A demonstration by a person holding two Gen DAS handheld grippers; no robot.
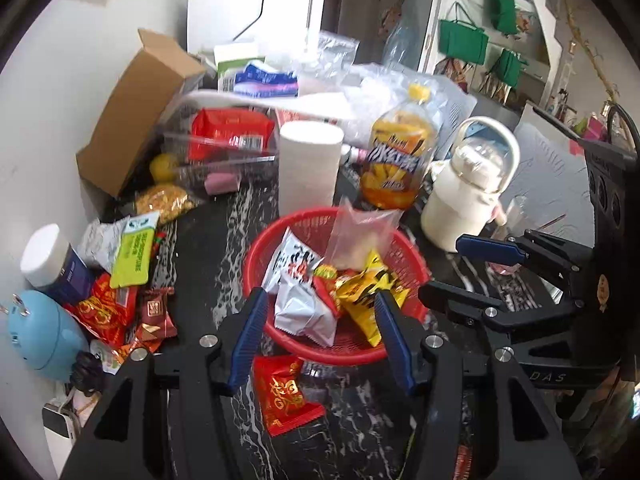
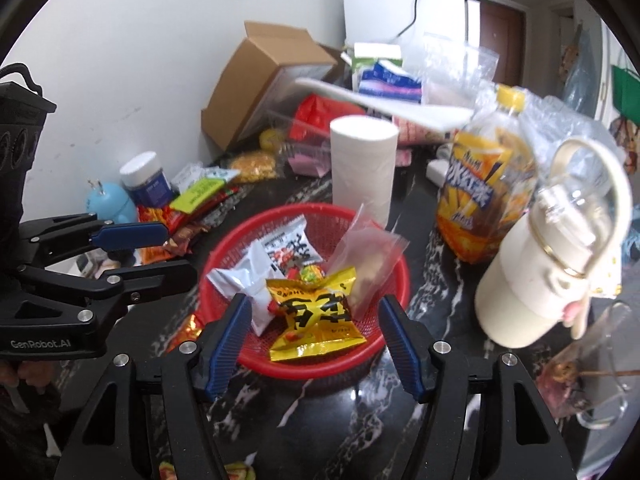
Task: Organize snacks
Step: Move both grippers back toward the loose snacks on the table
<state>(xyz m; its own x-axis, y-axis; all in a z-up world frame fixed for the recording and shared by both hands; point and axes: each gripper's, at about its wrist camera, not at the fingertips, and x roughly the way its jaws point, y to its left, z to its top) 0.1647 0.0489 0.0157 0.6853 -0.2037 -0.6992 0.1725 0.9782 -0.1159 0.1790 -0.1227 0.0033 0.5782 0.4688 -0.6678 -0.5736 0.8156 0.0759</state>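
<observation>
A red mesh basket (image 1: 256,256) (image 2: 372,344) sits mid-table, holding a white snack packet (image 1: 304,312) (image 2: 244,284), a yellow packet (image 1: 360,288) (image 2: 316,312), a clear bag (image 1: 360,232) (image 2: 372,256) and small candies. My left gripper (image 1: 320,332) is open and empty, just short of the basket's near rim. A red snack packet (image 1: 286,394) lies on the table between its fingers. My right gripper (image 2: 316,344) is open and empty at the basket's near rim, beside the yellow packet. More loose packets (image 1: 112,308) (image 2: 188,216) lie left of the basket.
Behind the basket stand a paper roll (image 1: 308,164) (image 2: 362,164), an orange drink bottle (image 1: 400,152) (image 2: 484,184) and a cream jug (image 1: 468,196) (image 2: 548,276). A cardboard box (image 1: 128,112), a clear bin (image 1: 224,148), a blue-and-white jar (image 1: 52,260) and a blue gadget (image 1: 40,332) crowd the left.
</observation>
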